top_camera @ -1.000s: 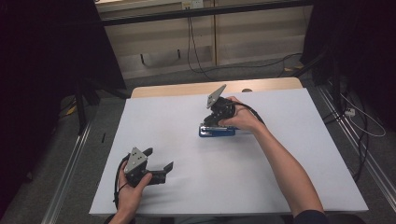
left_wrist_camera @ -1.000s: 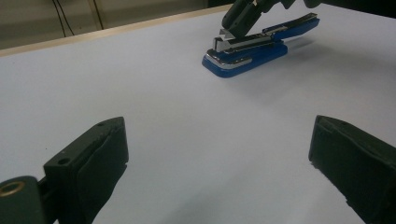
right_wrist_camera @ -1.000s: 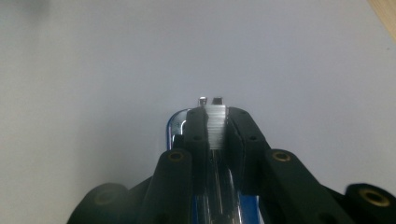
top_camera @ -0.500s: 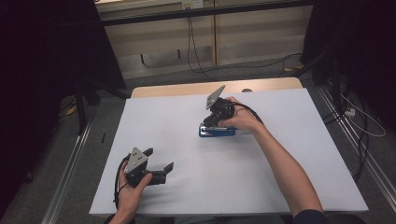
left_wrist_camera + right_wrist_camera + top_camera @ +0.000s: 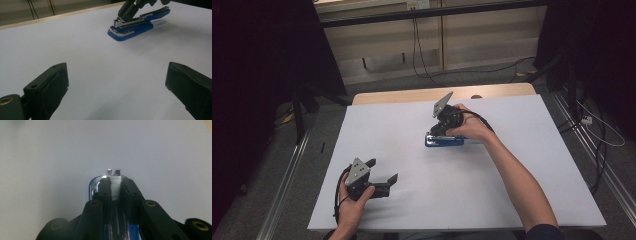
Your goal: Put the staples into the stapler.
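a blue stapler [image 5: 444, 140] lies flat on the white sheet [image 5: 512, 175] that covers the table [image 5: 412, 95], a little past the middle and toward the far edge, with its long side running across the person's view. the right gripper [image 5: 443, 131] comes down on it from above and behind, tilted, with its grey plate pointing up and back. in the right gripper view the two black jaws stand close together and clamp the silver metal head of the stapler [image 5: 115, 185] between them, touching it on both sides, with the blue base showing below and a chrome edge curving out at the left. in the left gripper view the same stapler [image 5: 135, 25] lies well off, its chrome nose facing this camera and its blue top raised at an angle from the base, and the right gripper [image 5: 127, 12] grips the metal part between the two. the left gripper [image 5: 384, 181] rests low at the near left corner of the sheet, well apart from the stapler, held in the person's left hand [image 5: 352, 207]. its jaws stand wide apart with bare white sheet between them and nothing held.
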Demonstrator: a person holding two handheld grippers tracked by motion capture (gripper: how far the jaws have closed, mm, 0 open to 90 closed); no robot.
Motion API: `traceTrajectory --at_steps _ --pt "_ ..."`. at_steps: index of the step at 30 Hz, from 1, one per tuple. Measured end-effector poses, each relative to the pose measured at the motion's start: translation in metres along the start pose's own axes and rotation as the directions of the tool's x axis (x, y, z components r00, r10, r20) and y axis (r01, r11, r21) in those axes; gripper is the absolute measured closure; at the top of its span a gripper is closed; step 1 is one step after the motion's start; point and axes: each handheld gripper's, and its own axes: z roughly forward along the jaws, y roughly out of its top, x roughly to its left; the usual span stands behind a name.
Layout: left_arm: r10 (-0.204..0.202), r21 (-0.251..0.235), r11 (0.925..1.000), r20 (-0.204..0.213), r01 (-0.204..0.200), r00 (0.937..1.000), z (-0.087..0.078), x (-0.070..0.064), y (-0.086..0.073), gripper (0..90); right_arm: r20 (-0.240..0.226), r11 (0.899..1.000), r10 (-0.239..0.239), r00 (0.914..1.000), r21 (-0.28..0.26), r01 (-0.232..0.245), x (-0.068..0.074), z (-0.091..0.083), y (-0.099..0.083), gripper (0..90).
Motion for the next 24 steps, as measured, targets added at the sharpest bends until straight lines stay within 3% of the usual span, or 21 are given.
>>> traceTrajectory --at_steps 14,24 --pt "0.003 0.003 1.0000 0.003 -0.003 1.0000 0.0002 0.0002 -0.0001 4.9 -0.004 1.000 0.015 0.9999 -0.005 -0.015 -0.0010 0.0017 -0.0001 78.4" --pt "0.007 0.008 0.9999 0.003 -0.007 1.0000 0.0002 0.0005 -0.0002 5.0 -0.001 0.999 0.046 0.9989 -0.011 -0.046 -0.0015 0.0016 -0.0014 68.5"
